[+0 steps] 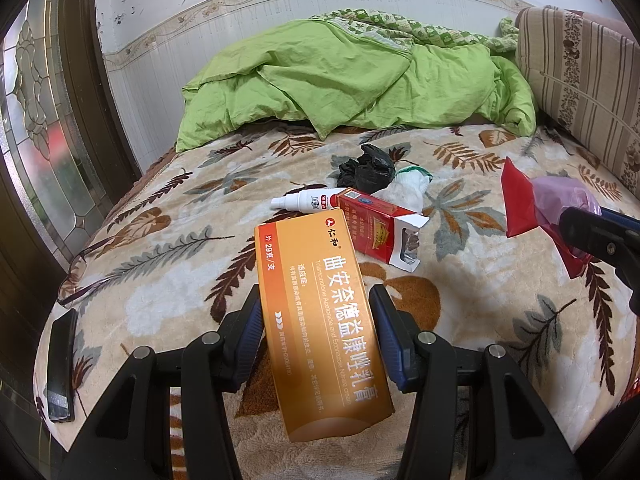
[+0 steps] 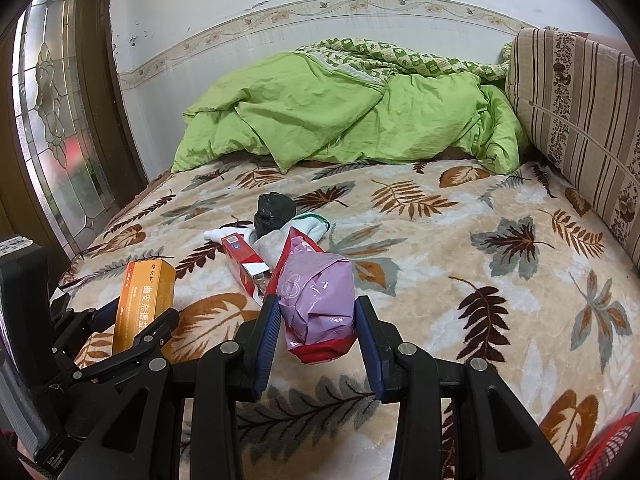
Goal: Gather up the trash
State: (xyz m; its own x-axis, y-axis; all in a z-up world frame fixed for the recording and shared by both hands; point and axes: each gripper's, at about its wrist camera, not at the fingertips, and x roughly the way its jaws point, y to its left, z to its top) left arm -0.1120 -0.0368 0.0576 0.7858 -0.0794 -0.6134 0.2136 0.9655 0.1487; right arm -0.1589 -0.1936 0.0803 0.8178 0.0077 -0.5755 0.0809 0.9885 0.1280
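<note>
Trash is already in both grippers, lifted off the leaf-patterned plush blanket (image 2: 460,248) so each piece can be carried away. The left gripper (image 1: 318,334) is clamped across the long orange cardboard medicine box (image 1: 320,320), gripped low so most of its length juts forward. The right gripper (image 2: 316,334) is closed on a crumpled pink plastic packet with a red wrapper (image 2: 316,300), its pads squeezing the soft bundle from both sides. More litter lies together mid-bed: an opened red cigarette pack (image 1: 378,228), a small white spray bottle (image 1: 300,203), a scrunched black plastic bag (image 1: 366,168) and what may be a white sock (image 1: 406,192). Something red, perhaps a basket (image 2: 600,452), shows at the right view's lower corner.
</note>
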